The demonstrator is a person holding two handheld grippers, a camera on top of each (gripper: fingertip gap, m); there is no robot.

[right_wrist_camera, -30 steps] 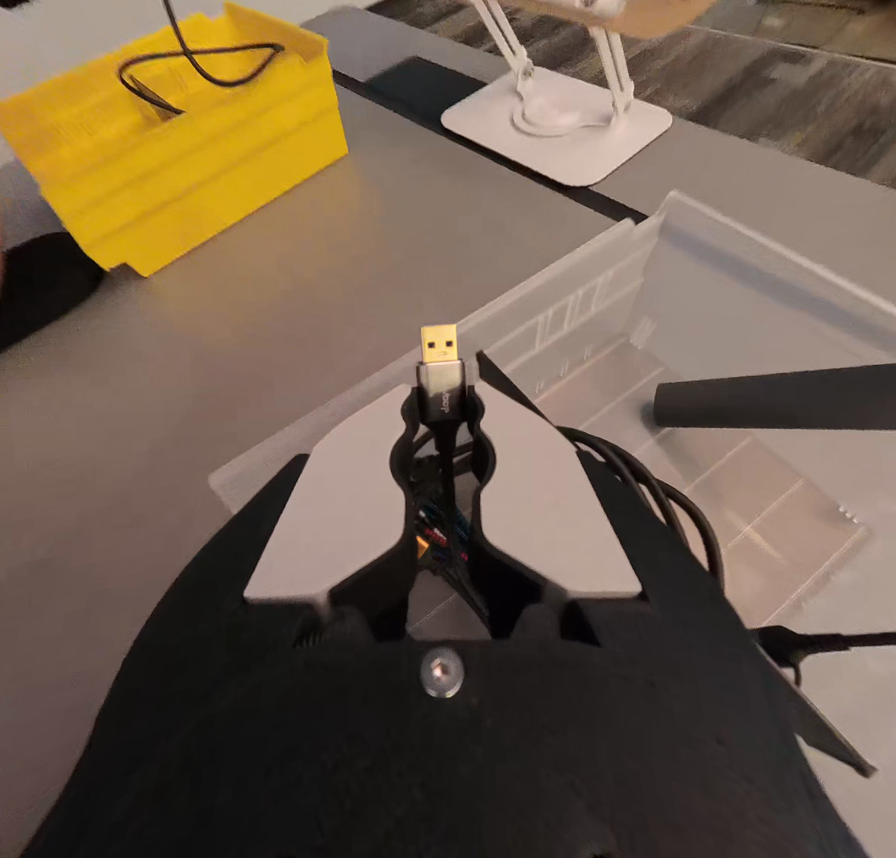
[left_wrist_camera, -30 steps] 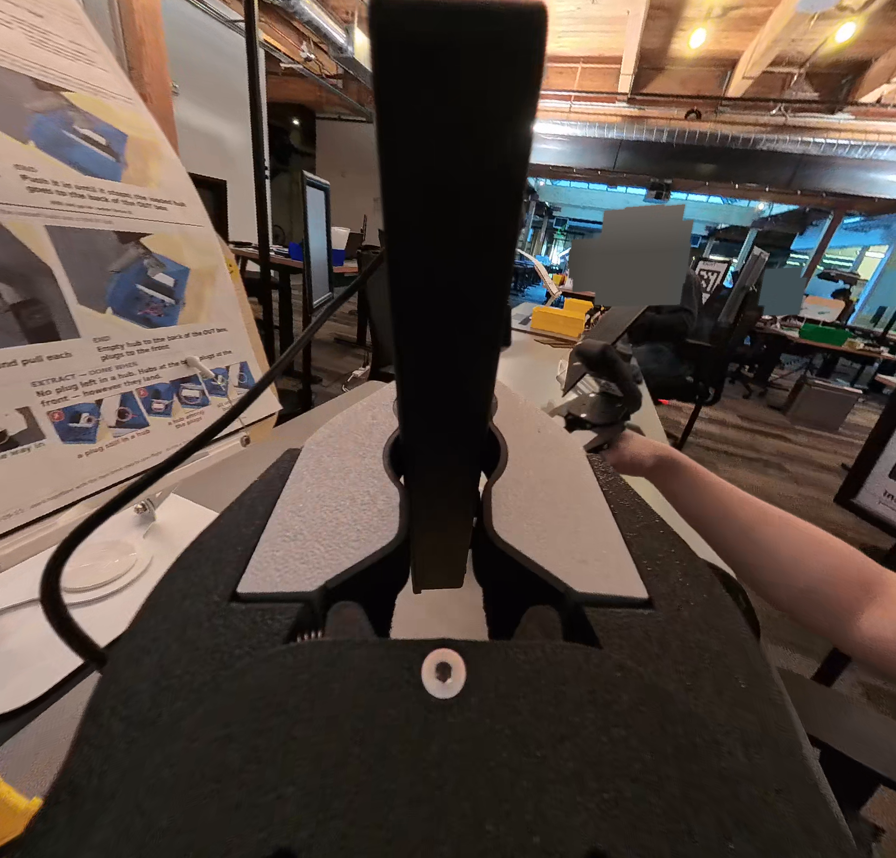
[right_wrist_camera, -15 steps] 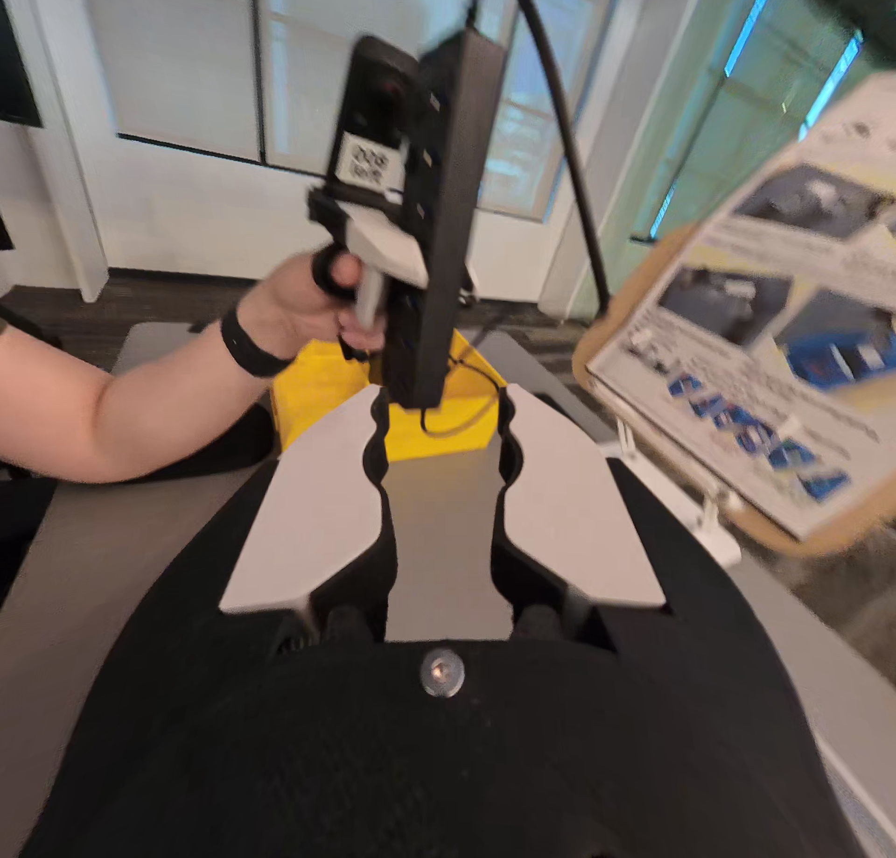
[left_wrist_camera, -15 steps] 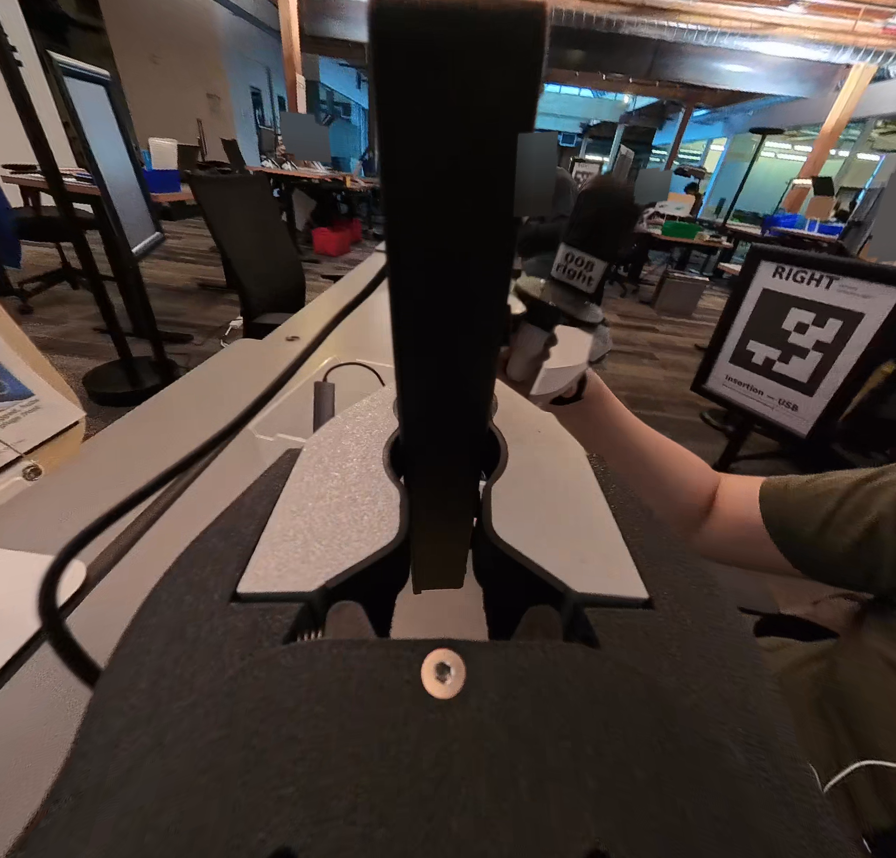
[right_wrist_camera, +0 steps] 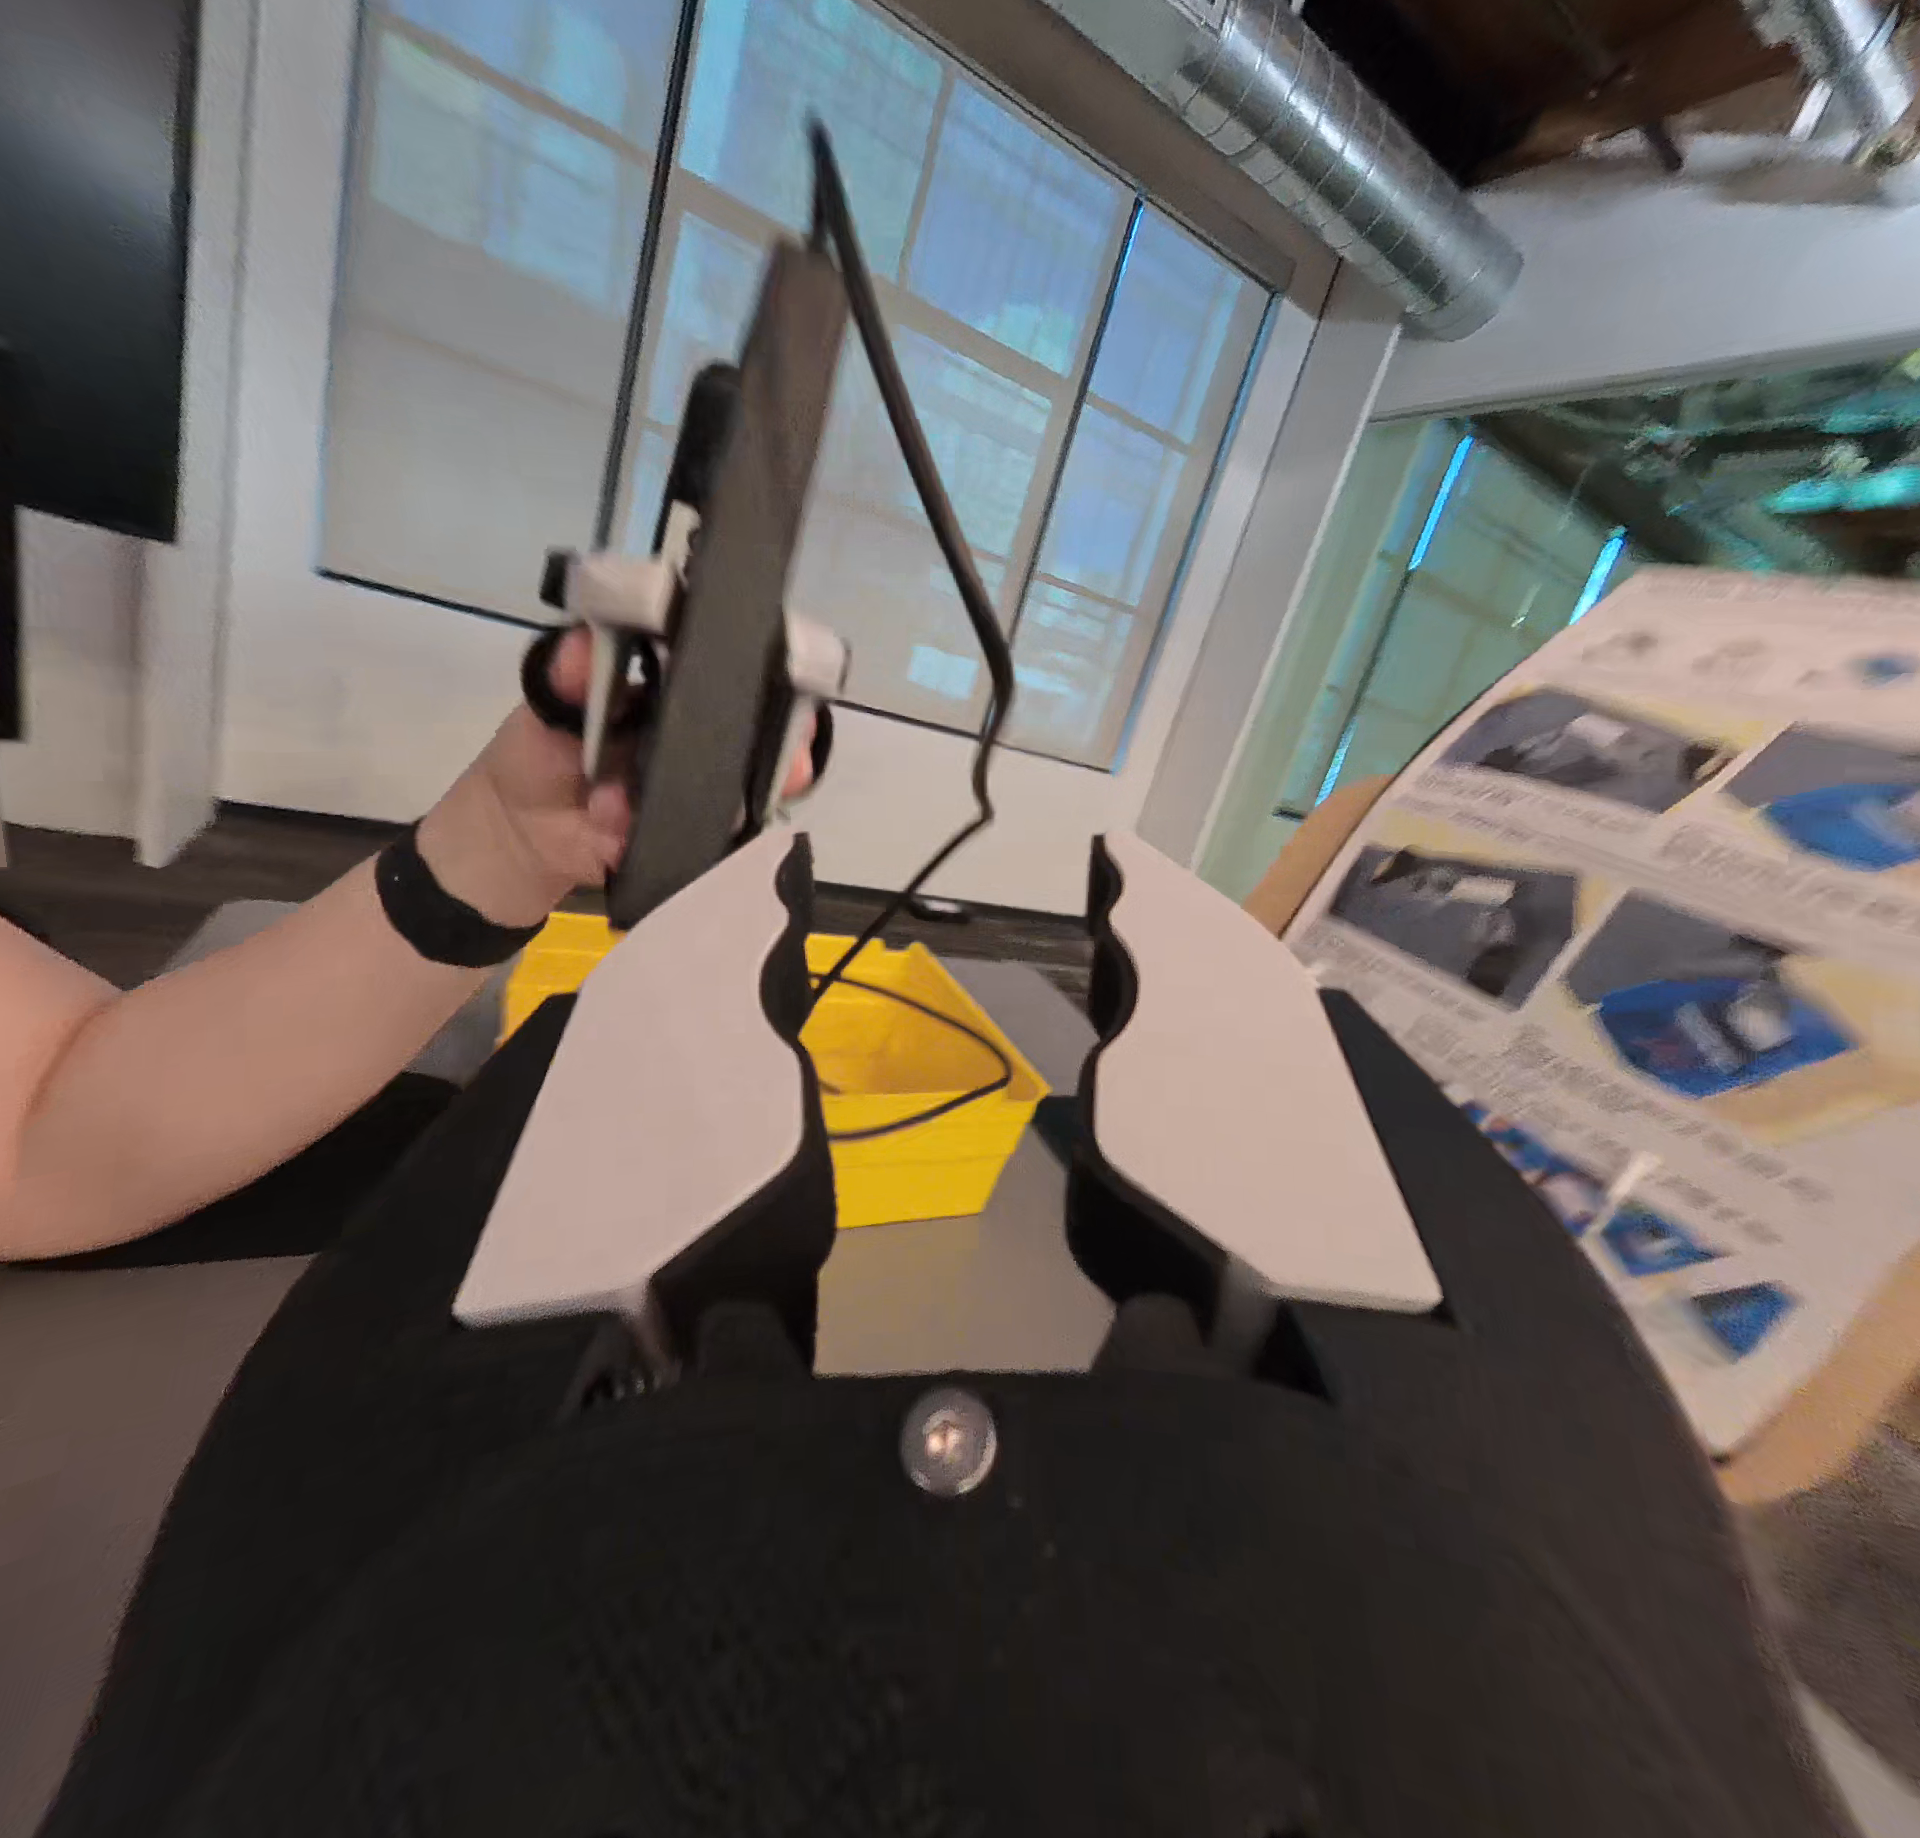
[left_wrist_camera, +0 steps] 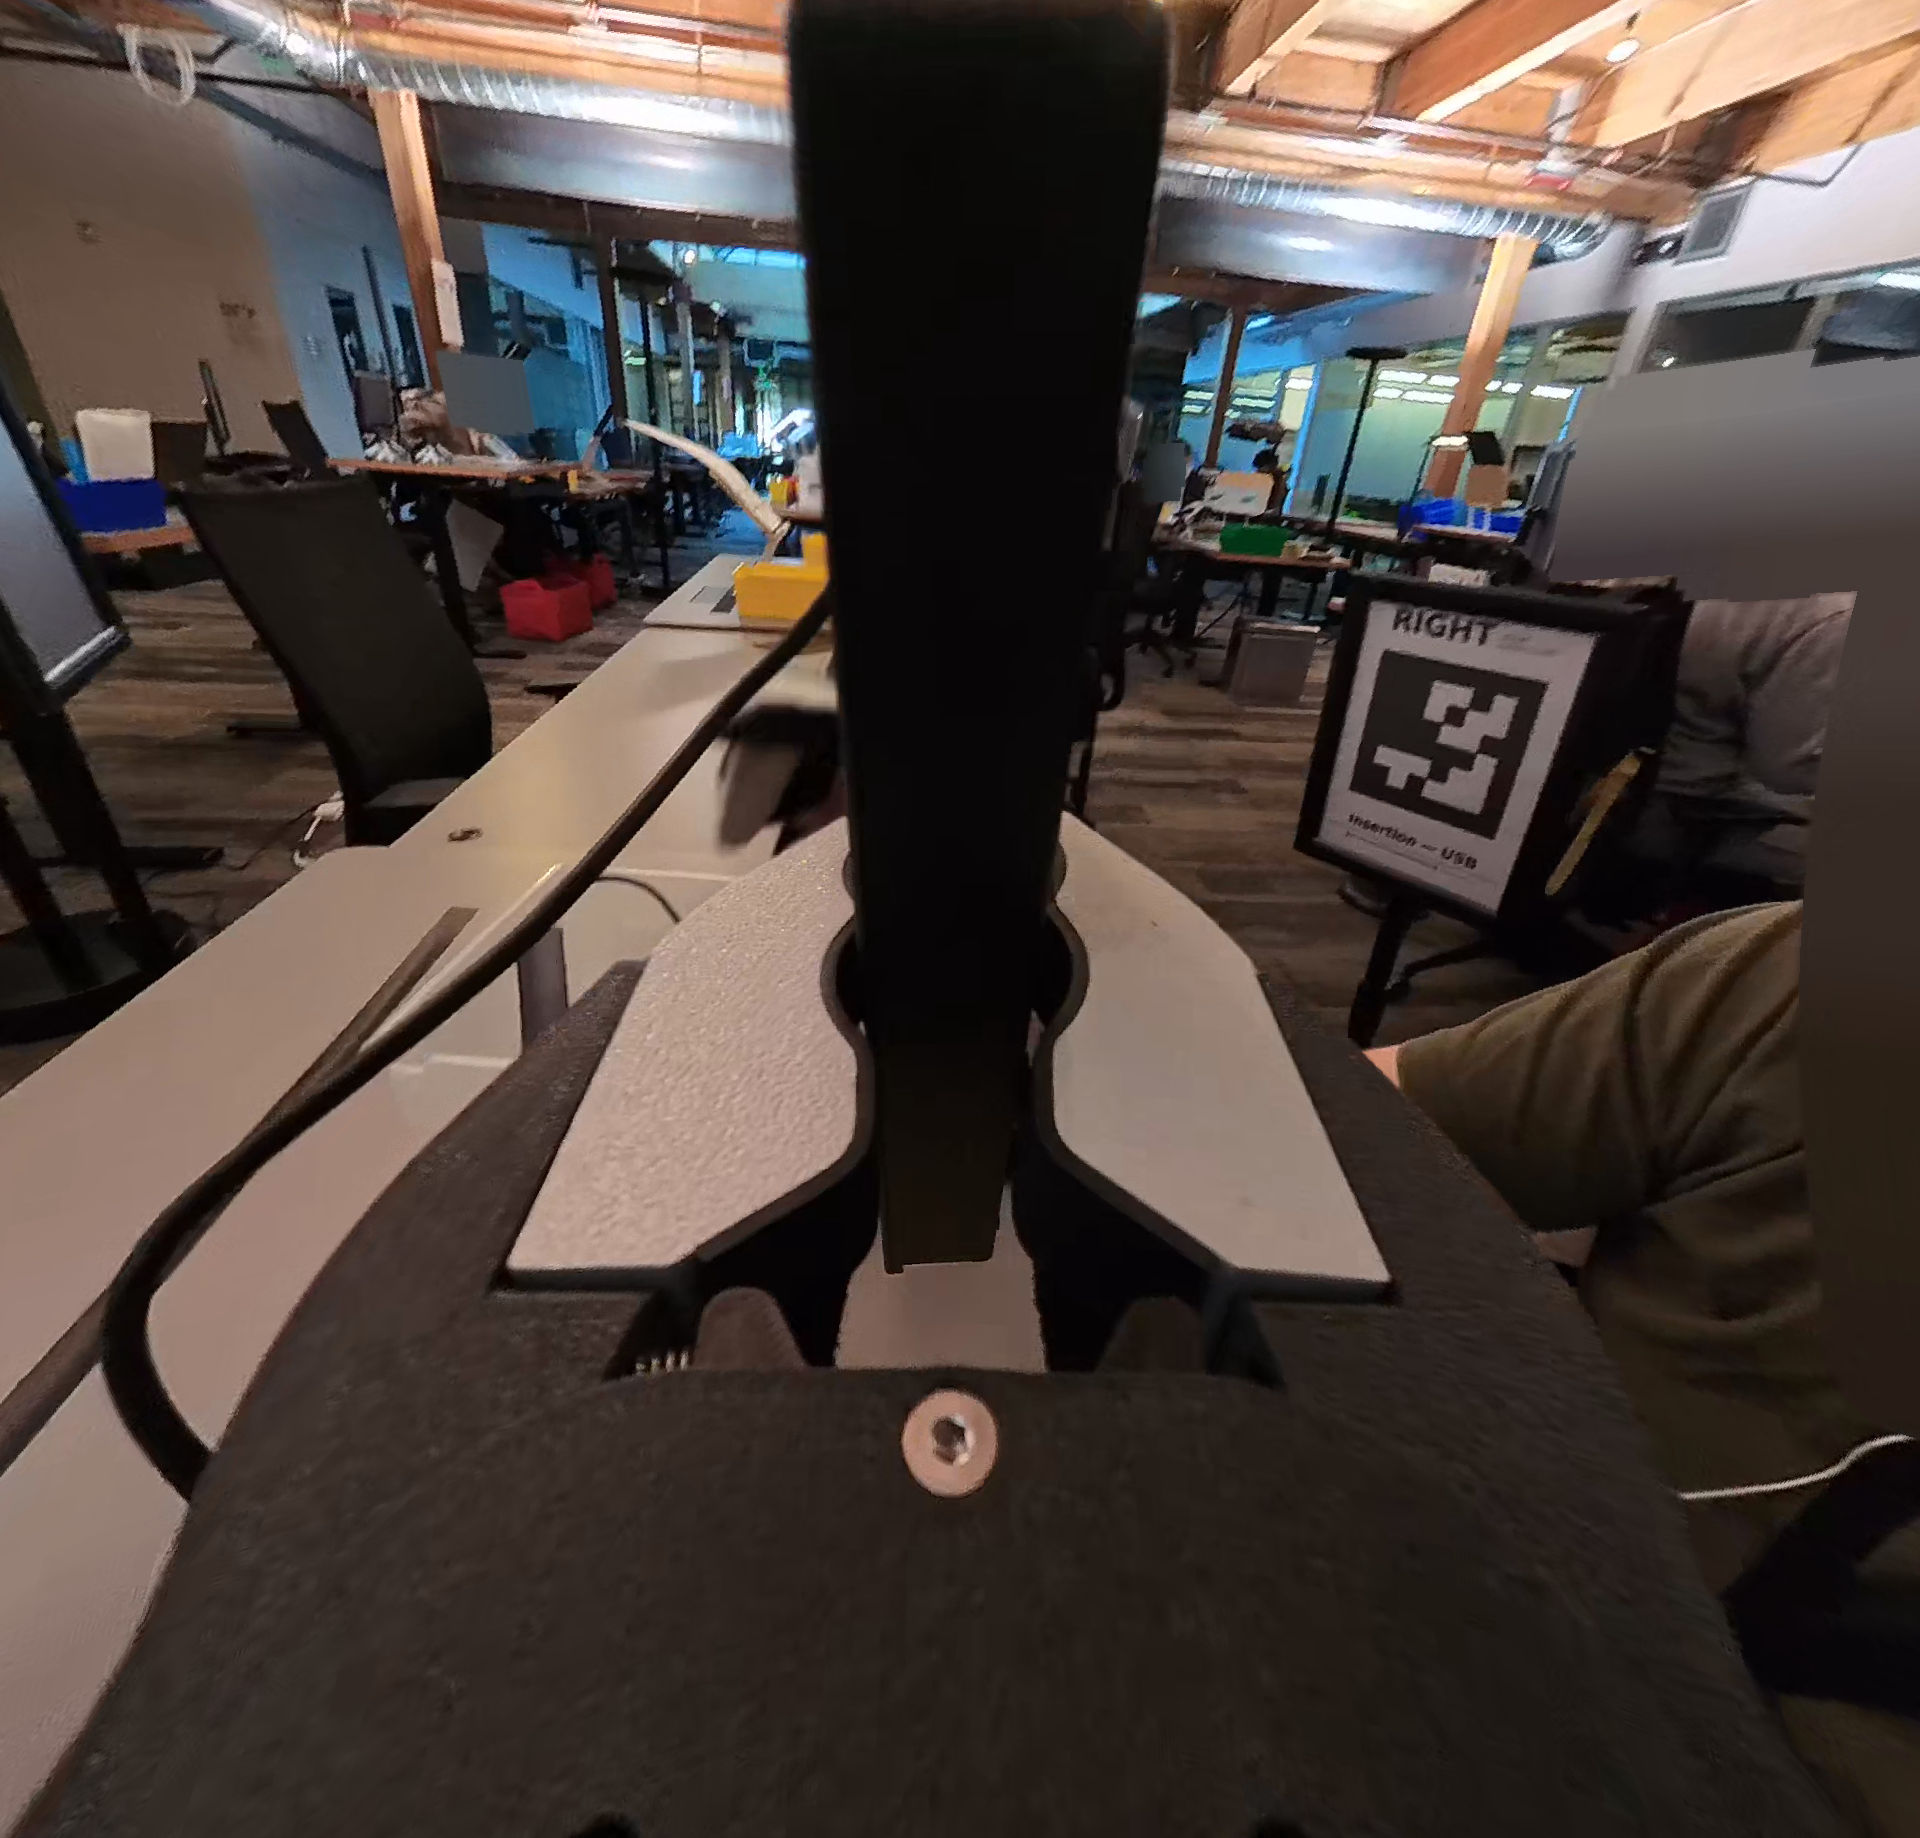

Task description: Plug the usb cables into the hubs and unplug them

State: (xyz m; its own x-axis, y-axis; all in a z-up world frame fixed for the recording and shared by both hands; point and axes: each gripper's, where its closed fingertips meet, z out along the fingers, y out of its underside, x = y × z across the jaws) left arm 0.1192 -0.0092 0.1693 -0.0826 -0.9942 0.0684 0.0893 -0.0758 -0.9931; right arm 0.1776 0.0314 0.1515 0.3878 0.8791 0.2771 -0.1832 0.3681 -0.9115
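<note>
My left gripper [left_wrist_camera: 951, 853] is shut on a long black USB hub [left_wrist_camera: 977, 438] and holds it upright above the grey table [left_wrist_camera: 208, 1061]. The hub's black cable [left_wrist_camera: 582, 884] runs from its top down to the left. In the right wrist view the hub [right_wrist_camera: 790, 386] shows at upper left, tilted, in the left gripper [right_wrist_camera: 717, 635] held by a hand. Its cable [right_wrist_camera: 935, 541] hangs into a yellow bin [right_wrist_camera: 914, 1144]. My right gripper [right_wrist_camera: 948, 843] is open and empty, a short way from the hub.
A clear bin [left_wrist_camera: 468, 1040] on the table holds a grey plug [left_wrist_camera: 542, 988]. A framed marker sign [left_wrist_camera: 1455, 739] stands at the right, by a person's olive sleeve [left_wrist_camera: 1621, 1082]. An instruction board [right_wrist_camera: 1662, 957] leans at the right of the yellow bin.
My right gripper let go of the gold USB plug it held one second ago, swung up toward the hub and has opened wider. The left view has turned right, still gripping the hub.
</note>
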